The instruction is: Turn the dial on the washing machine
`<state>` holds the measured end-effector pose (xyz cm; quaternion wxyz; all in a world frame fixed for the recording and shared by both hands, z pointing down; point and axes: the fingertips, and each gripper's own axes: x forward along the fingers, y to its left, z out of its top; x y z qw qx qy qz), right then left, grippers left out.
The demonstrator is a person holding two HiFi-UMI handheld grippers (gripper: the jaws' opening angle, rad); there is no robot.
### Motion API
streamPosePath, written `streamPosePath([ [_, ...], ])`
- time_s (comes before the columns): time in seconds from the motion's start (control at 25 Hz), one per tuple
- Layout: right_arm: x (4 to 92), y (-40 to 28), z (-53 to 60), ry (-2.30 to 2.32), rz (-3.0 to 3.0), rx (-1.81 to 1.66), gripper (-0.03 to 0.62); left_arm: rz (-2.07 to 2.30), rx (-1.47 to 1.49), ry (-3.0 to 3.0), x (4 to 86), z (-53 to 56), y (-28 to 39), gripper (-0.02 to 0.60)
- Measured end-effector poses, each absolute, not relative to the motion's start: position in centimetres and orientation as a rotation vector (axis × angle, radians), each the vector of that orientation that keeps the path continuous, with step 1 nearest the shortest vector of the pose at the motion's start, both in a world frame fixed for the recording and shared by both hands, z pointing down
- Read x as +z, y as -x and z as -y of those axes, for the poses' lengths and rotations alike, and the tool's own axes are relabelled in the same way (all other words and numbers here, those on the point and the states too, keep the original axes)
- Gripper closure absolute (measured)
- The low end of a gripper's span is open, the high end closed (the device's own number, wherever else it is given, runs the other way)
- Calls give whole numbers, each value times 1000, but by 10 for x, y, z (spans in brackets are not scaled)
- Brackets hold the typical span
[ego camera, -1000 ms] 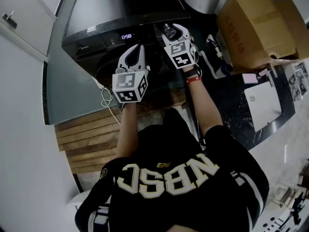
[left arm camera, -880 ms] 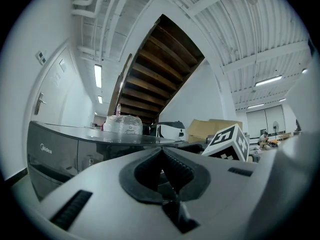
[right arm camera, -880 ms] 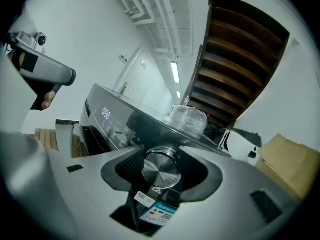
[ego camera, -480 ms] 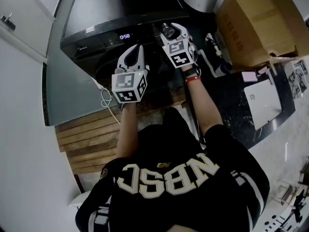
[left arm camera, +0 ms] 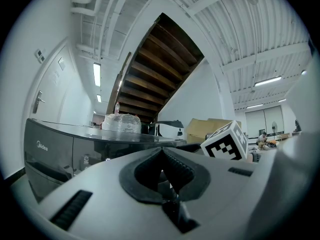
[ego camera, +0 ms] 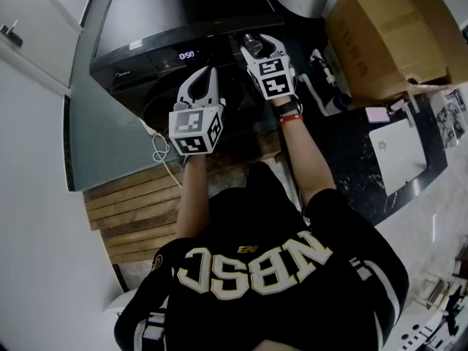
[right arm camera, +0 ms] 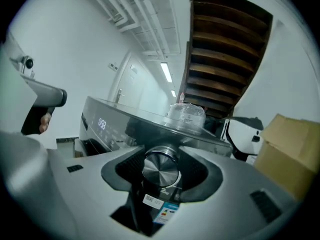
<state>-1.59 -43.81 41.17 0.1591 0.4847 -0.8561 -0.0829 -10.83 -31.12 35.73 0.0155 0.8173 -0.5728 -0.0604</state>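
the washing machine (ego camera: 183, 17) is a dark front-loading unit that stands against a white wall. its control panel faces the person. a lit display (ego camera: 187, 55) sits near the middle of the panel. the dial (right arm camera: 160, 170), a round knob with a brushed metal face, is mounted on the same panel, to the right of the display as the head view shows it.

right gripper (ego camera: 257, 44): points at the panel, nearly level. its fingers are clamped on the dial, one pad on each side of the knob rim, with the metal face showing between them. printed labels (right arm camera: 161, 210) are stuck to the machine front just below the dial.

left gripper (ego camera: 208, 74): held level in front of the machine, left of the right gripper and apart from the panel. its fingers are together at the tips, with nothing between them.

a bundle wrapped in clear plastic (right arm camera: 186, 115) rests on the machine top. cardboard boxes (ego camera: 387, 35) stand to the right of the machine. a slatted wooden platform (ego camera: 135, 203) lies on the floor below the left gripper.
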Motion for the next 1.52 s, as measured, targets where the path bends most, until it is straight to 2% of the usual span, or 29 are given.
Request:
streamPosePath([
  [0.44,416,2,444,-1539,2613,158,378,1786,-186,-2542,357,312,108,568],
  [0.8,417,1,443,-1538,2600,149,378,1767,-179,-2551,360,312,100,568],
  [1.12,418,-1,445,-1601,2633,290,376,1767,-179,-2547,360,312,102,568],
  [1.32,418,-8,444,-1687,2691,509,375,1759,-175,-2553,362,311,100,568],
  [1.52,417,-19,444,-1732,2774,884,376,1755,-168,-2551,364,310,99,568],
])
